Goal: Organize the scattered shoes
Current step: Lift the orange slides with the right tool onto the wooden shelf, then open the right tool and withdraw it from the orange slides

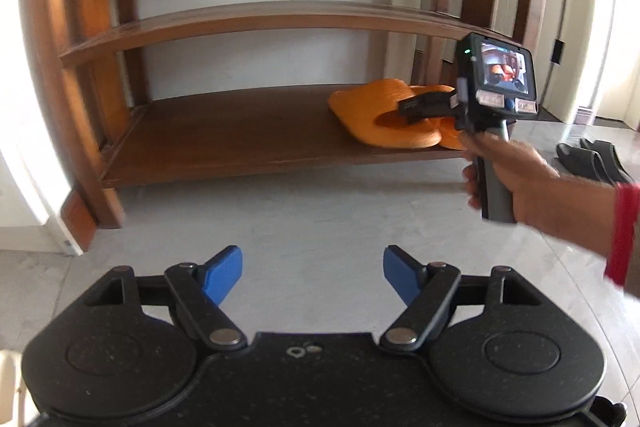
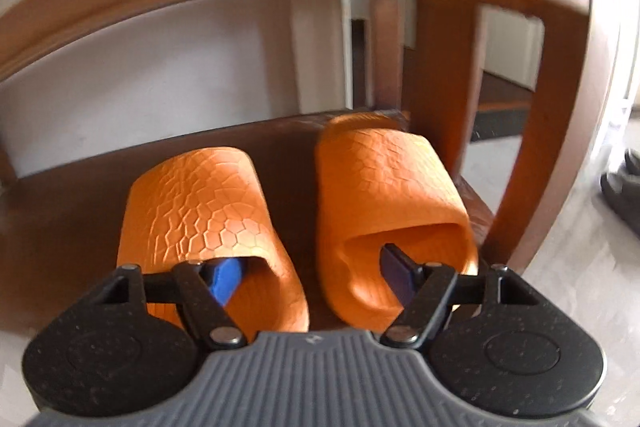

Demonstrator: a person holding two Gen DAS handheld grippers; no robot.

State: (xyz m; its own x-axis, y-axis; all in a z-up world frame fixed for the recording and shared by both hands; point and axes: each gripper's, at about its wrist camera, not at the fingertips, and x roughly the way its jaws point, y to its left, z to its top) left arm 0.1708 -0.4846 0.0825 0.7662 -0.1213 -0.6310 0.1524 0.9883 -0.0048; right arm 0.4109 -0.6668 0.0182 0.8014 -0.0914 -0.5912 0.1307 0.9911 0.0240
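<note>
Left gripper [image 1: 313, 269]: jaws standing wide apart, nothing between the blue pads [image 1: 224, 273], hovering over the pale grey floor [image 1: 320, 211] in front of the wooden shoe rack [image 1: 256, 23].

Right gripper [image 2: 312, 273]: jaws also spread wide, not clamping anything. One blue pad [image 2: 227, 277] is sitting inside the mouth of the left orange slipper [image 2: 204, 211]; the other finger [image 2: 396, 271] is reaching into the mouth of the right orange slipper [image 2: 384, 183]. Whether the pads are touching the inner walls cannot be told from the wrist view.

Both orange slippers are resting side by side on the bottom shelf [image 1: 224, 135] of the rack, at its right end, toes pointing toward the back wall, a narrow strip of dark shelf showing between them. The left wrist view is showing the right hand [image 1: 520, 183] gripping the grey handle, red sleeve cuff [image 1: 622, 231] at the wrist, the tool's small screen [image 1: 503, 69] lit.

A dark pair of slippers [image 1: 588, 161] is lying on the floor, right of the rack, well apart from the orange pair. Middle shelf [image 1: 256, 23] is holding nothing visible.
</note>
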